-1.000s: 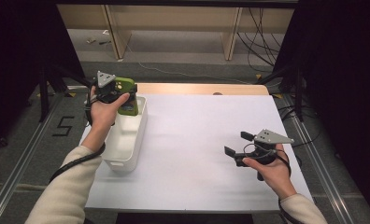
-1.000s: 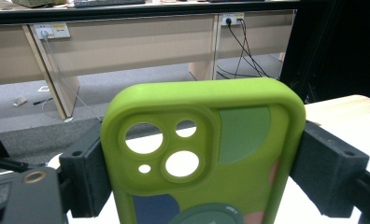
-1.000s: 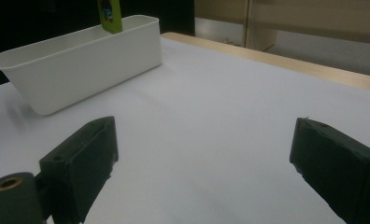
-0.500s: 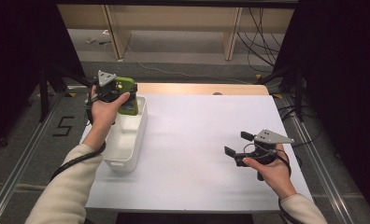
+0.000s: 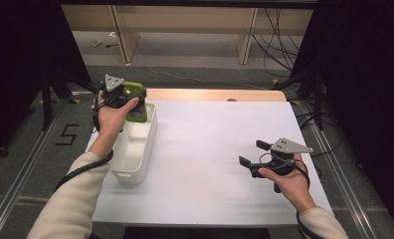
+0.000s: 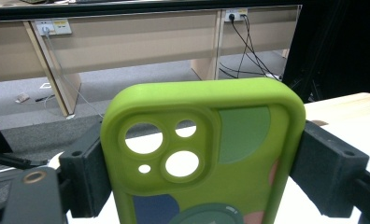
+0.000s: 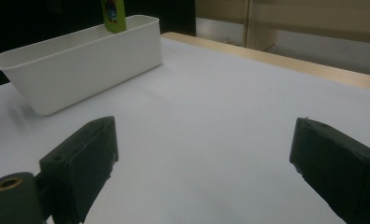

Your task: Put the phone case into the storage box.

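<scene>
The left gripper [image 5: 128, 97] pinched a green phone case [image 6: 206, 158] by its two long edges, holding it upright over the far end of the white bin [image 5: 135, 149]; the right gripper [image 5: 254, 159], jaws spread and empty, hovered well apart from the bin over the white table [image 5: 205, 149].

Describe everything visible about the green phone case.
The green phone case looks like soft, matte rubbery plastic, lime green with rounded corners. A raised camera block has four round cutouts; muted green, navy and pink shapes decorate it. It stands upright, clamped by its side edges between the left gripper fingers, over the far end of the white bin.
</scene>
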Demonstrator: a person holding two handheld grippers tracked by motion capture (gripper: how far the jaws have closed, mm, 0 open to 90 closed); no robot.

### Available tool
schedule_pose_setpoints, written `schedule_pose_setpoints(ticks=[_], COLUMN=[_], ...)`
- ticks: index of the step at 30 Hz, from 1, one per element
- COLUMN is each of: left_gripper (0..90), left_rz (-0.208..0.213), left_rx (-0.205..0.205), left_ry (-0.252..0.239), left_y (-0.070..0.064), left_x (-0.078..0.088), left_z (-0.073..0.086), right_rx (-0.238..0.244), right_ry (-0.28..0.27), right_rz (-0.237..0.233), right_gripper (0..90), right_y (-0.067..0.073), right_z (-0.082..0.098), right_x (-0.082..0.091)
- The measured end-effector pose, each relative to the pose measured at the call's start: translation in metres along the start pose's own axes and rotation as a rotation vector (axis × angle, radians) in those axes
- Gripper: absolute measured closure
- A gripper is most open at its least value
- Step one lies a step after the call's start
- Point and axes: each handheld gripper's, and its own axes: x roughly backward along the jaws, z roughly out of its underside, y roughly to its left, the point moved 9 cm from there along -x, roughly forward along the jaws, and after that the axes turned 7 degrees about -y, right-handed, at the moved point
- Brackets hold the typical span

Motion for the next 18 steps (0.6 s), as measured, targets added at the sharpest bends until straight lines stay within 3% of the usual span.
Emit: schedule_pose_setpoints(ticks=[18], left_gripper=[16.1], left_rz=[-0.004], left_rx=[0.003], left_ry=[0.006], left_y=[0.0014], left_x=[-0.0060], left_z=[0.0009], right_rx=[-0.002], right_ry=[-0.001], right_rz=[0.000], right_gripper=[8.9], right_y=[-0.0004], right_z=[0.0002], right_x=[-0.0002])
